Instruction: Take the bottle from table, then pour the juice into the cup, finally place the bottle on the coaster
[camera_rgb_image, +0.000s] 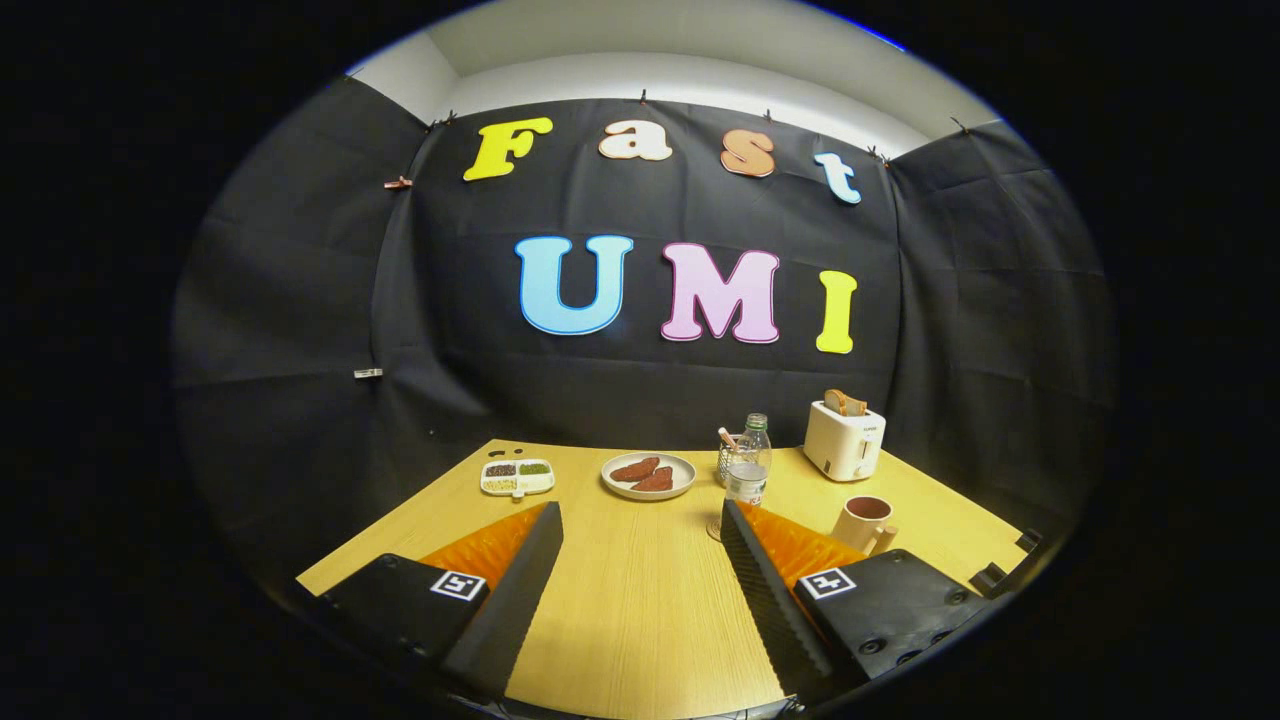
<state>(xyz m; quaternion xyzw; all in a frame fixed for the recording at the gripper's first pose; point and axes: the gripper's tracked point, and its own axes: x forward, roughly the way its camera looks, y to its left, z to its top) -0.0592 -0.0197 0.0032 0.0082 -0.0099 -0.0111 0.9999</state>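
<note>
My claw (640, 520) is spread wide and holds nothing, with bare wooden surface (640, 600) between its two fingers. Far off on the left, past my left finger, sits a small white tray (517, 478) with little piles of food in its parts. Next comes a round plate (649, 475) with two brown pieces of food on it. Then comes the clear bottle (749, 470), standing up just beyond the tip of my right finger, with a see-through holder (729, 458) touching its left side. A white toaster (844, 440) with toast poking out stands further back. The cup (865, 523) sits close beside my right finger.
</note>
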